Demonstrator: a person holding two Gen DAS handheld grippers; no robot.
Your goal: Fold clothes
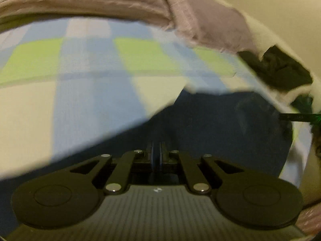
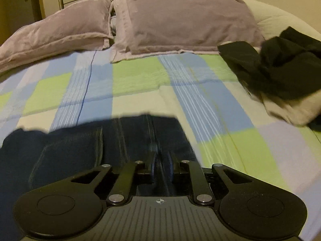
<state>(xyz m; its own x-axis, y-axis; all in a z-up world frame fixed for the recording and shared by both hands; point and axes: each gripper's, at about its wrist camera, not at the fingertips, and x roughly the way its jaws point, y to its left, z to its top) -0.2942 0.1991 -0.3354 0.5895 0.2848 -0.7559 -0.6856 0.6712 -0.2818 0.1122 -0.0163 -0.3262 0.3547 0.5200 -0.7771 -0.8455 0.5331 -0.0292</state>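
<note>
Frankly, no writing reads — jeans, checked bedspread.

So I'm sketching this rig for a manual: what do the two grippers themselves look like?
Both match: the left gripper and right gripper are matte black, with two round discs, angled link bars on silver pivot pins, blue-edged finger pads, and a grey ribbed base plate bearing a small crosshair mark. No cables or sleeves show.

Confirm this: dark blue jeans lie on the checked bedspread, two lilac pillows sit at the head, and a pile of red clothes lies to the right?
Wrong in one respect: the pile of clothes is black, not red, as the right wrist view shows. The dark blue jeans, checked bedspread and two lilac pillows are as stated.
</note>
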